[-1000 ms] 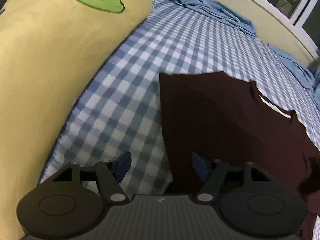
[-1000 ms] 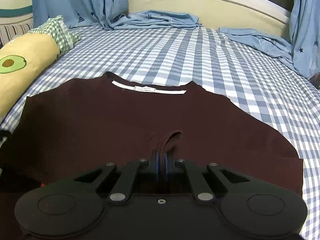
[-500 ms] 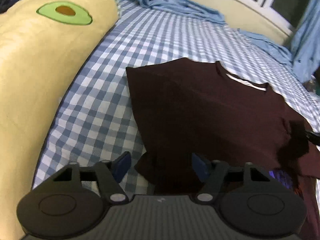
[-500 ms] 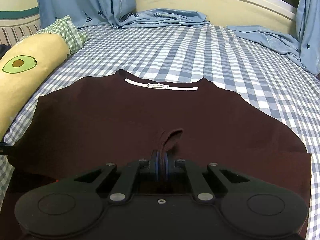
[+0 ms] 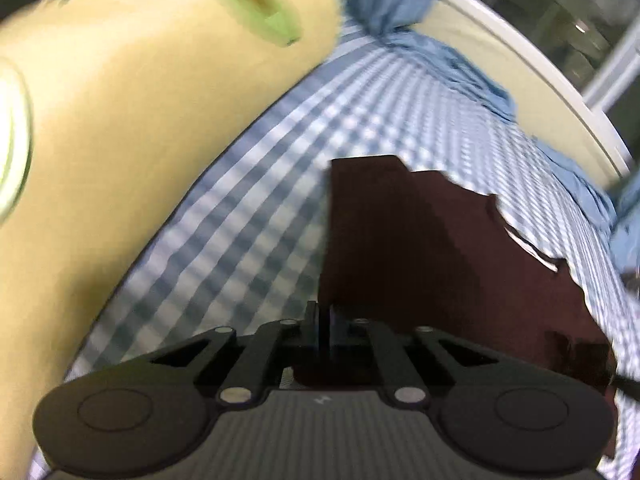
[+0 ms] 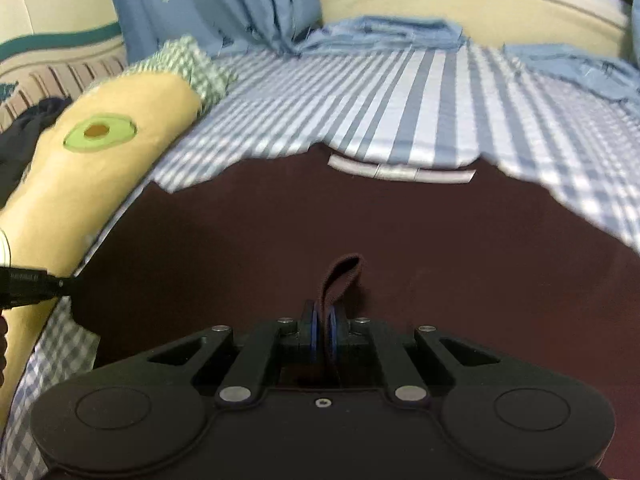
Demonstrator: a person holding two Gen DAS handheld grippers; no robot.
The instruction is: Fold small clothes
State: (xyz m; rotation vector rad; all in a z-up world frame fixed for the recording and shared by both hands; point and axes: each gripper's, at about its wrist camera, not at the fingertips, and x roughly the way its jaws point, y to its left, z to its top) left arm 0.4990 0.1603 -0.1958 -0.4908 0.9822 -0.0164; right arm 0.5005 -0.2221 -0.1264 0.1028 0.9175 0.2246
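A dark maroon T-shirt (image 6: 360, 232) lies spread on the blue checked bed sheet (image 6: 420, 92), its collar with a white label (image 6: 400, 171) at the far side. My right gripper (image 6: 323, 334) is shut on a pinched loop of the shirt's near hem. In the left wrist view the shirt (image 5: 420, 256) runs ahead and to the right, and my left gripper (image 5: 323, 330) is shut on its left edge. The left gripper also shows as a black bar at the left edge of the right wrist view (image 6: 28, 284).
A long yellow avocado-print pillow (image 5: 120, 120) lies along the left side of the bed, close to the shirt's left edge; it also shows in the right wrist view (image 6: 92, 172). Crumpled blue curtains (image 6: 224, 8) and blue cloth (image 6: 384, 30) lie along the far window ledge.
My left gripper was open beside the shirt's left edge; it has closed on that edge. The right gripper stays shut on the hem and has moved forward; the view is blurred by motion.
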